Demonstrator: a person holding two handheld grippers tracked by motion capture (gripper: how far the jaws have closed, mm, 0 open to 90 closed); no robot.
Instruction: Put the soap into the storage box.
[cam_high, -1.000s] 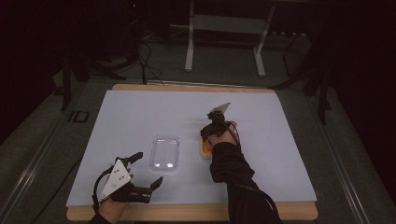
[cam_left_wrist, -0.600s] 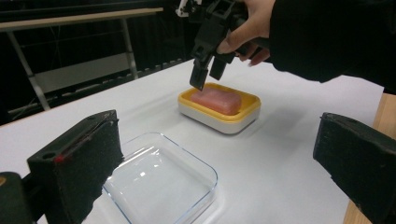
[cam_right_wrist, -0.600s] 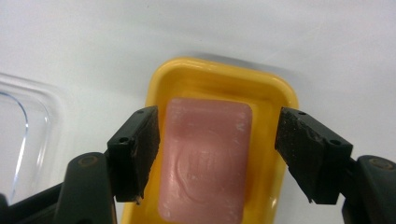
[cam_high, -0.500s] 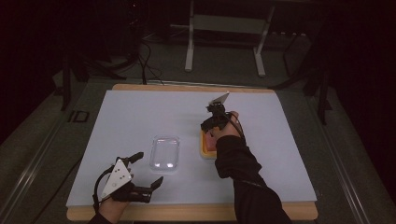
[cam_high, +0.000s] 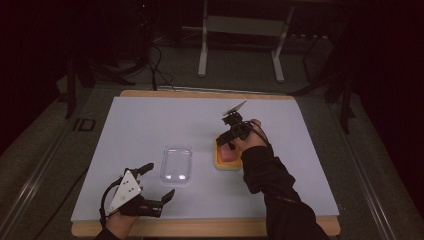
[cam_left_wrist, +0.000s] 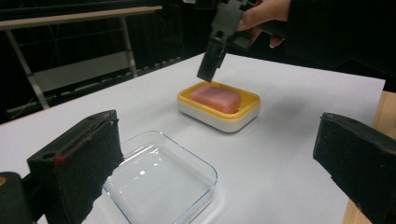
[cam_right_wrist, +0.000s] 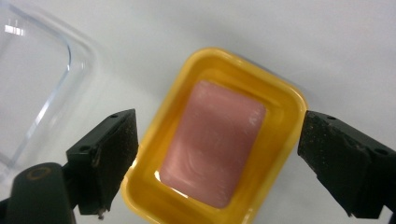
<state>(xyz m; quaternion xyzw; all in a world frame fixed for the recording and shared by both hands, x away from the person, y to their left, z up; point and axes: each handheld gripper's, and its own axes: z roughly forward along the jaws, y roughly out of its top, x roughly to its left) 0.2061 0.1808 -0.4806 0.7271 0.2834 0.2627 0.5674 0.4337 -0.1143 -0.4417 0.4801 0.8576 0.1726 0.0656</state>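
**Soap released in the dish, lid waits beside**

My right claw (cam_high: 226, 141) hangs just above the pink rectangular soap bar (cam_right_wrist: 212, 147), and its jaws have just been opening; now they stand wide, with nothing pressed between them. The soap lies flat inside the yellow plastic soap dish with white base (cam_left_wrist: 218, 105), which stands on the white table (cam_high: 150, 120). From the dish, the clear plastic lid (cam_high: 177, 164) lies at 9 o'clock, near but apart. My left claw (cam_high: 152, 187) rests at 7 o'clock from the lid, jaws wide and empty.

I judge the risk is this: if I lower the right claw again carelessly, one jaw may catch the yellow rim and tip the dish. Also the clear lid is slippery and could slide away when I grasp it.
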